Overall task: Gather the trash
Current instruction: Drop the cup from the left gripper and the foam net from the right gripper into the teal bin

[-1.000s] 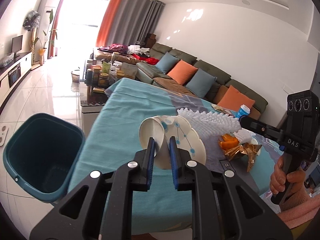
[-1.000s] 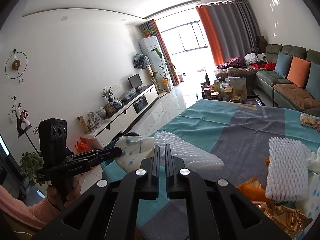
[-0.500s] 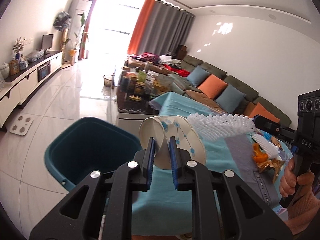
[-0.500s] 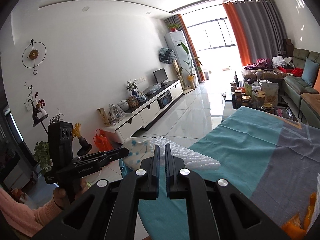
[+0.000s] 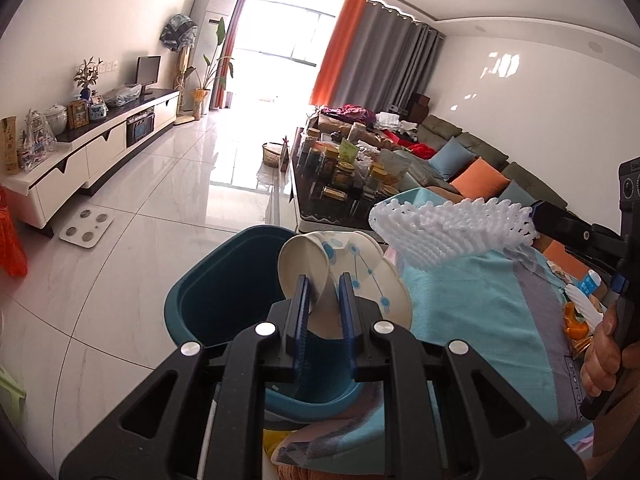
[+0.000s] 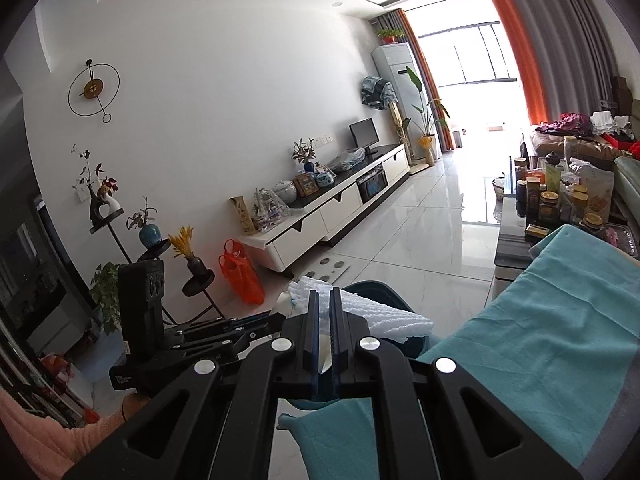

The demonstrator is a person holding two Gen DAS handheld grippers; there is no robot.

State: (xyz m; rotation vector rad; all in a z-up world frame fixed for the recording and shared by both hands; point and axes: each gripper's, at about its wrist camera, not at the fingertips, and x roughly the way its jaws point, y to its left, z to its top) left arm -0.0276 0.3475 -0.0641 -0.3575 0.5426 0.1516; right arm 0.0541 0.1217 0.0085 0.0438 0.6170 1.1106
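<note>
White foam net (image 6: pixel 384 316) between closed fingers (image 6: pixel 311 332), above teal bin (image 6: pixel 384 292).

The teal bin (image 5: pixel 208 300) shows only in part from the left wrist: the paper cup (image 5: pixel 344 276) and the left gripper (image 5: pixel 324 308) cover its right and near rim, and its floor is too dark to read. From the right wrist the bin (image 6: pixel 384 292) is only a sliver of rim behind the foam net (image 6: pixel 372 314) and the right gripper (image 6: pixel 324 322). The part of the net between those fingers is hidden. The person's right hand (image 5: pixel 604 356) is cut off by the picture's edge, and the jar labels on the coffee table (image 5: pixel 316 212) are too small to read.
</note>
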